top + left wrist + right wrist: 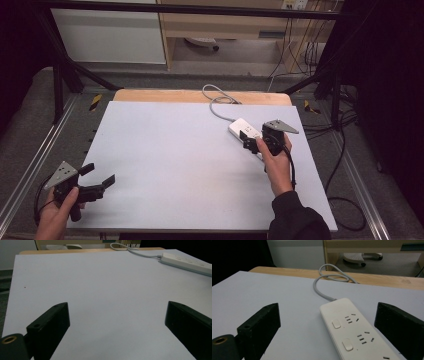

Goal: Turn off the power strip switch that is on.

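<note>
We logged the white power strip (243, 131) on the grey table (170, 165), far right, its cord (216, 102) looping twd the back edge. R gripper (248, 140) hung just over the strip, jaws spread wide, strip betw. them, nothing grasped. L gripper (98, 176) sat at near-left corner, jaws also spread, empty, well apart from strip.

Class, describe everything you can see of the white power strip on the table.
The power strip is a long white bar, apparently plastic, with rounded corners. Its top carries socket slots, each with a rocker switch beside it. It lies flat on the grey table, far right. A grey cable loops from its far end. The right tool is open, its jaws on either side, not touching.
</note>
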### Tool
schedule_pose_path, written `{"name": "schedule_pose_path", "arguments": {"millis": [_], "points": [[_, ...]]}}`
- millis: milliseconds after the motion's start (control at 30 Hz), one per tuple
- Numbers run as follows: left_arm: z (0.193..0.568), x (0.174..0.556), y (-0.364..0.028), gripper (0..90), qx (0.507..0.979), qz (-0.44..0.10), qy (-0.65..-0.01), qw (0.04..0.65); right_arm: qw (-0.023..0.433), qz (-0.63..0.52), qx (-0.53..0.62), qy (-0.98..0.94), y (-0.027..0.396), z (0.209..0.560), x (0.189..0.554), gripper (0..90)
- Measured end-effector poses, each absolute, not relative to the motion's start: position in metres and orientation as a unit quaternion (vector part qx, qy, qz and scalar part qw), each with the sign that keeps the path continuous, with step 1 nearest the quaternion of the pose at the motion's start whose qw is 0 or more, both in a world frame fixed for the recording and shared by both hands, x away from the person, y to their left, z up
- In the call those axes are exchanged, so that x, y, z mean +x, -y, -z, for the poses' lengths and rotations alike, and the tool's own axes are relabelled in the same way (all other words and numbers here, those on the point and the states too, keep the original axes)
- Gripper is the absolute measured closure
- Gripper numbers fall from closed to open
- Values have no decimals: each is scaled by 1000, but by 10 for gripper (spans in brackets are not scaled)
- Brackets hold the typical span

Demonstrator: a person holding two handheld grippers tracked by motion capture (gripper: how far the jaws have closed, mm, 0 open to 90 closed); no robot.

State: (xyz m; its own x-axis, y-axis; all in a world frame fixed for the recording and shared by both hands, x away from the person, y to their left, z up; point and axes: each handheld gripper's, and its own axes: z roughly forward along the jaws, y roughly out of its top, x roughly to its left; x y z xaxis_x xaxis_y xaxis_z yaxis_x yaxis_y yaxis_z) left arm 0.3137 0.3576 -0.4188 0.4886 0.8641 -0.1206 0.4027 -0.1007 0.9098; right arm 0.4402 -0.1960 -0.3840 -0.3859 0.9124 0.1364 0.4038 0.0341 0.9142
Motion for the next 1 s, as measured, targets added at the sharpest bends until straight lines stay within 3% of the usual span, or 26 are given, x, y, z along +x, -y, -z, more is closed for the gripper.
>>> {"name": "schedule_pose_path", "arguments": {"millis": [1000], "points": [[419,313,-357,58,706,-232,-449,496,266,-496,479,-674,232,372,409,67]]}}
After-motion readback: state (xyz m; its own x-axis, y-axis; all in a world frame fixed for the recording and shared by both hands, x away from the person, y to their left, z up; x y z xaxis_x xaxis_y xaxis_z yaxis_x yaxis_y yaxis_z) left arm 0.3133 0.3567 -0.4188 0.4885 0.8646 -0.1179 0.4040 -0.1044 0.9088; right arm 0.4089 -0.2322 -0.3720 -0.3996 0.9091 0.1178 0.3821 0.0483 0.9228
